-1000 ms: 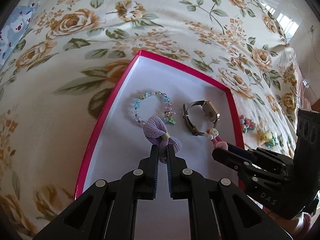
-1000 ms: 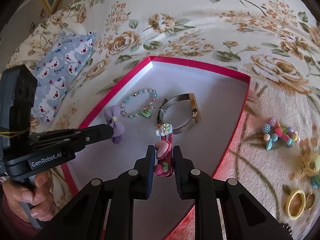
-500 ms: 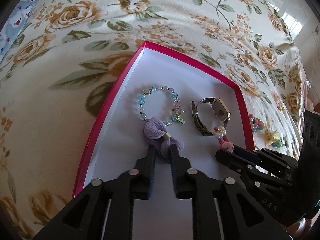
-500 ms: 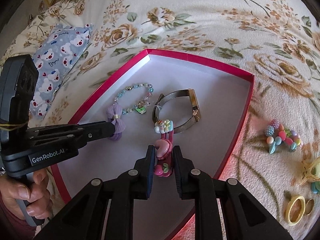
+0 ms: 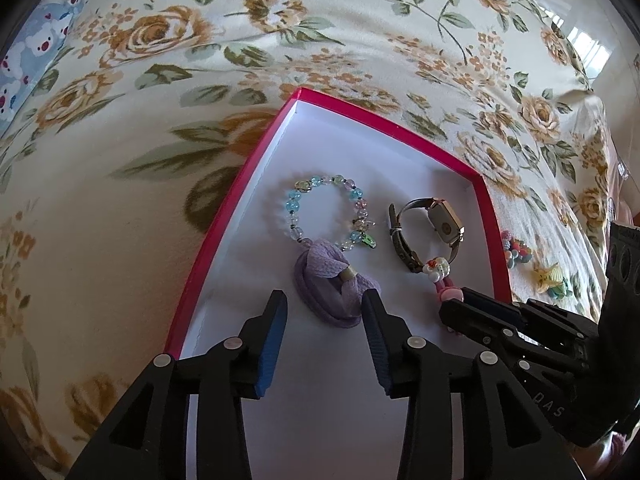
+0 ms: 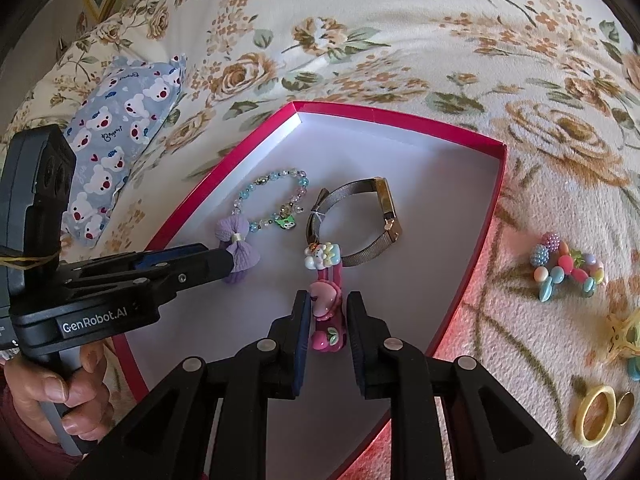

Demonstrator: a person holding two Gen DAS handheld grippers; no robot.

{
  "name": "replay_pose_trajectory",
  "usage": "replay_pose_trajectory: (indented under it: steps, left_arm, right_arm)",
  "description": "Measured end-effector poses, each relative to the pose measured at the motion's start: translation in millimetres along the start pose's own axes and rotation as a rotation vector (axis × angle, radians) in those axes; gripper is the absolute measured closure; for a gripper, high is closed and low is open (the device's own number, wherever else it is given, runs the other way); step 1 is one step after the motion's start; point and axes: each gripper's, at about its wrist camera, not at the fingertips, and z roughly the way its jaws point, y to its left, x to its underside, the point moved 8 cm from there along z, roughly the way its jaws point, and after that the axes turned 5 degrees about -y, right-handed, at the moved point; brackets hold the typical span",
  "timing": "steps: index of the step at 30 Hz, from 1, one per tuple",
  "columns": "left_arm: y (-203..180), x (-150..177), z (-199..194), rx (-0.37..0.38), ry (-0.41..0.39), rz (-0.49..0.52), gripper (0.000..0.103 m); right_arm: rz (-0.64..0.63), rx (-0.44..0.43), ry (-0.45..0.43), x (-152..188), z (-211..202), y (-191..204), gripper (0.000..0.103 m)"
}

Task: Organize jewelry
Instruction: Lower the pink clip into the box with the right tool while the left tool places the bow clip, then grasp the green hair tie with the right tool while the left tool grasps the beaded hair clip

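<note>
Your left tongs (image 5: 324,306) are opening around the purple bow (image 5: 334,286) in the red box (image 5: 224,232).
The crinkly lilac bow is lying between the spreading pads, its right end touching one; your right tongs (image 6: 328,308) are pinching the pink charm clip (image 6: 326,304).

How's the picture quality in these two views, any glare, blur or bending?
Left wrist view: fisheye bends the red box rim, a window glares at top right, and the clips beyond the box are smeared. Right wrist view: evenly lit and sharp; the box wall casts a pink glow on the bedspread; dark corners.
</note>
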Motion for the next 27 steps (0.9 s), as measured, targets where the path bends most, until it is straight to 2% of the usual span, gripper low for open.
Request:
replay_pose_trajectory:
  steps: [8,14,21,27]
  left_arm:
    - [2.4,0.7,-16.5,0.0,-0.02,-0.008,0.054]
    - [-3.0,5.3,-40.4,0.024,-0.054,-0.026,0.049]
    - [-18.6,22.4,-54.0,0.061,-0.052,-0.031,0.046]
    - [-42.9,35.5,-57.6,0.107,-0.026,-0.003,0.046]
  right_arm:
    - [0.025,-0.015,-0.03,-3.2,-15.0,-1.7,0.072]
    - [0.067,-0.031,-0.091,-5.1,-47.9,-10.9,0.063]
    - [0.128,-0.012,-0.142,6.0,-87.6,-34.4,0.056]
    - [0.176,0.046,-0.176,22.6,-118.9,-62.0,0.055]
